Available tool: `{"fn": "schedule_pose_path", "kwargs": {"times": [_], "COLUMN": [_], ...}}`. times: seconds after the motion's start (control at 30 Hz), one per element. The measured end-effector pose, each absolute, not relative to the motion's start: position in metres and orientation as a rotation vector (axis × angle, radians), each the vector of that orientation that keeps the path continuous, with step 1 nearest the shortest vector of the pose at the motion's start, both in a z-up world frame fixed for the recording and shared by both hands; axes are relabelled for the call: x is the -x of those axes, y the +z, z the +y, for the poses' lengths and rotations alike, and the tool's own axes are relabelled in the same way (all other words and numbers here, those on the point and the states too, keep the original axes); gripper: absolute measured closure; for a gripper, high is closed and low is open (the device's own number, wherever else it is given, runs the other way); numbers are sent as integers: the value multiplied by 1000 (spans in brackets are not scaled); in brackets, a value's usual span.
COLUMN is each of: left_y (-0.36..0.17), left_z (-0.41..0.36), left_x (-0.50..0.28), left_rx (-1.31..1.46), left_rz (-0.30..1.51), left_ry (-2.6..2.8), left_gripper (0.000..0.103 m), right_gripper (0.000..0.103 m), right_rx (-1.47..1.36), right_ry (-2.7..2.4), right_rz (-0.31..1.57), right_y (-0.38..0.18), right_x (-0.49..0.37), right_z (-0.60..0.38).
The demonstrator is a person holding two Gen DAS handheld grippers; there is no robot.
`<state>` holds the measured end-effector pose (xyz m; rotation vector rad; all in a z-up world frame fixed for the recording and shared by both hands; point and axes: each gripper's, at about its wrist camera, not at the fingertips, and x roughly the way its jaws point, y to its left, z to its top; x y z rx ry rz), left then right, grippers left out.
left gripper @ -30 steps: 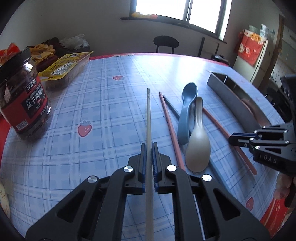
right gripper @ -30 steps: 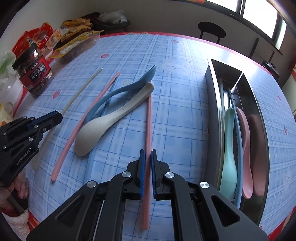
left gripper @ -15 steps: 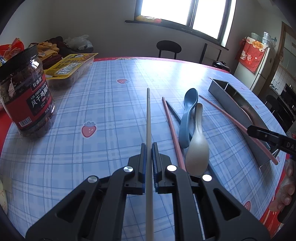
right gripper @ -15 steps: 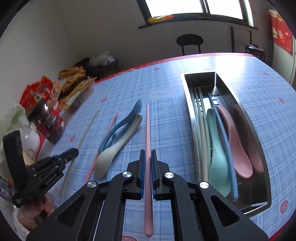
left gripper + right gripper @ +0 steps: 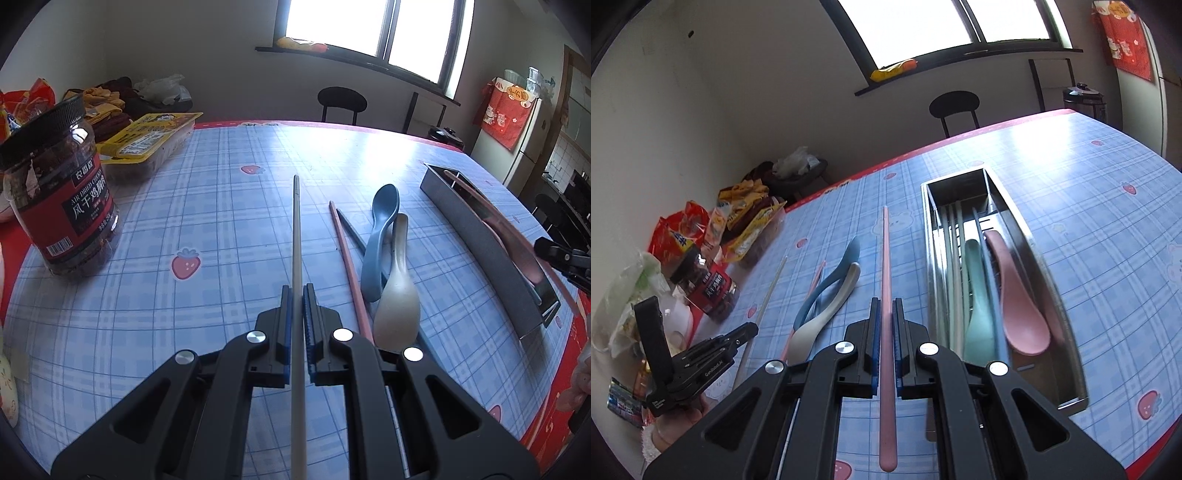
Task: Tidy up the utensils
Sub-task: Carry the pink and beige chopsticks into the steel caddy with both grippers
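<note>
Far left of the left gripper [image 5: 296,325]: red-labelled plastic snack jar with black lid [image 5: 55,192], standing well apart. Between the jaws, clamped: a long cream-white chopstick [image 5: 296,236], long axis straight ahead along the fingers, tip pointing away over the blue plaid tablecloth [image 5: 221,229]. Cannot tell whether the tip touches the cloth. Just right of it, loose on the cloth: a pink chopstick [image 5: 347,266], a dark thin stick partly hidden, a blue plastic spoon [image 5: 380,236] and a beige plastic spoon [image 5: 397,291] overlapping, bowls toward the gripper.

Right gripper [image 5: 884,350]: jaws closed on a second pink chopstick [image 5: 886,288], axis also dead ahead, held just left of the steel rectangular utensil tray [image 5: 1067,332] and parallel to its long side. Tray already holds chopsticks, a green spoon and a pink spoon.

Risks, as judged: thin smooth sticks gripped near one end may pivot or slip. A long stick swung sideways could catch the tray wall or knock the loose spoons. Both grippers converging on the tray could clash.
</note>
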<state>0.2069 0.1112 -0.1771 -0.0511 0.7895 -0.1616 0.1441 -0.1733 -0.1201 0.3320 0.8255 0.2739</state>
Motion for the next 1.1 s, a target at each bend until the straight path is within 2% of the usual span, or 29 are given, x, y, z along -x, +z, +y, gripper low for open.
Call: {"fn": "schedule_pose_path", "kwargs": {"times": [0.47,0.83,1.1], "left_y": [-145,-126,-132], "left_z": [83,10,-55], "left_x": [-198,-215,-245], "left_rx": [44,244,361], "left_rz": [738,773,858], "left_ry": [-111,-295,-391], "left_gripper": [93,93,93], "right_gripper": [97,97,97], "right_rx": [-399,-492,-557], "right_ry": [281,300,301], "right_rz": [754,734,750], "right_y": [-111,-124,-144], "right_x": [-152,-180,-191], "right_z": [-225,-255,-266]}}
